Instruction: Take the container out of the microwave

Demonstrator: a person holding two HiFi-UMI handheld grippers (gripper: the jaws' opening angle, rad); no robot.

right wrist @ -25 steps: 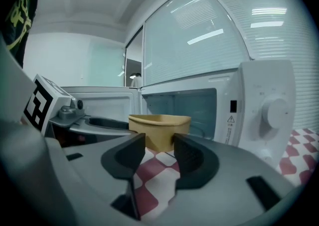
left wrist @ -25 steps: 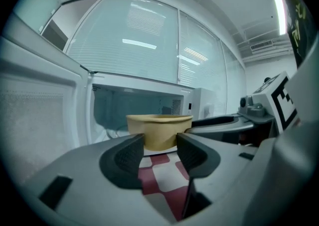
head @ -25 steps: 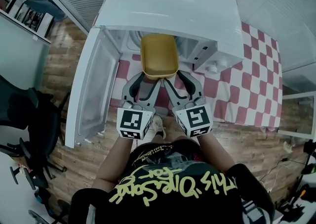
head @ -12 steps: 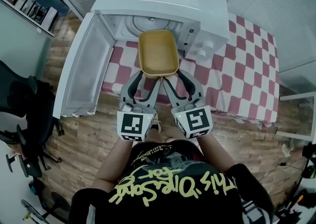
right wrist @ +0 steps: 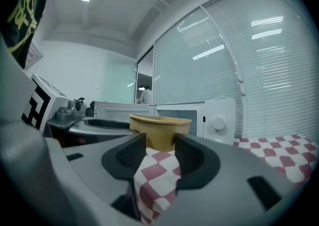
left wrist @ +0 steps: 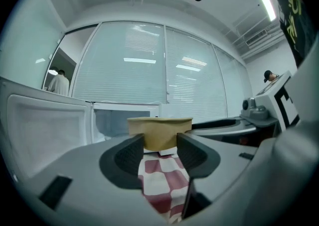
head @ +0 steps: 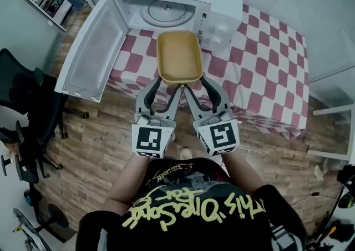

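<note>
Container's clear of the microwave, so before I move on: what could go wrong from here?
1. Both the left tongs and right tongs grip the container only at its near end, the right's jaws having just been closing on it; its far end hangs unsupported over the checkered table, so it may tip or slip.
2. The microwave door stands open on the left; a leftward swing could hit it.
</note>
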